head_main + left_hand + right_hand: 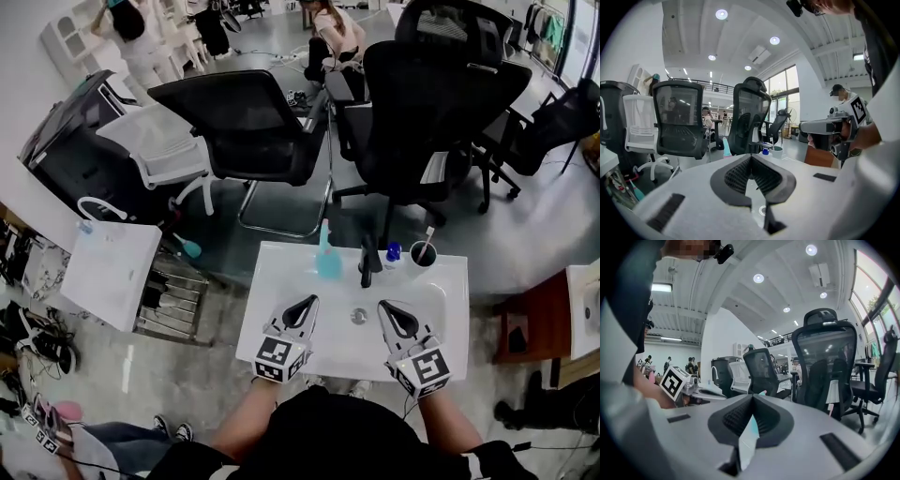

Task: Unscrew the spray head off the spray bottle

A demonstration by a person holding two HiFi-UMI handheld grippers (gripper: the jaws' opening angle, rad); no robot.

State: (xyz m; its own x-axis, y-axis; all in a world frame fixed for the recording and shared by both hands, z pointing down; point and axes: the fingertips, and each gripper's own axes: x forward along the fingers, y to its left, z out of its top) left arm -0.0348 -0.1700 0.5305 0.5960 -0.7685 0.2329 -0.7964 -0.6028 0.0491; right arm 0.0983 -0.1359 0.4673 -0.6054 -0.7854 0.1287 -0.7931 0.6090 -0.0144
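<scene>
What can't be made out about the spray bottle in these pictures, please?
1. Head view: the spray bottle is too small to show how its spray head joins the neck.
2. Left gripper view: the shut left gripper hides all but the bottle's top.
3. Right gripper view: the shut right gripper hides all but a teal tip.

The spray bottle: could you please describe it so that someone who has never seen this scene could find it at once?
Find the white washbasin in front of the person and look along its far edge. The spray bottle stands at the left end of the row, left of the black tap, a blue-capped item and a cup. It alone is tall and pale turquoise.
</scene>
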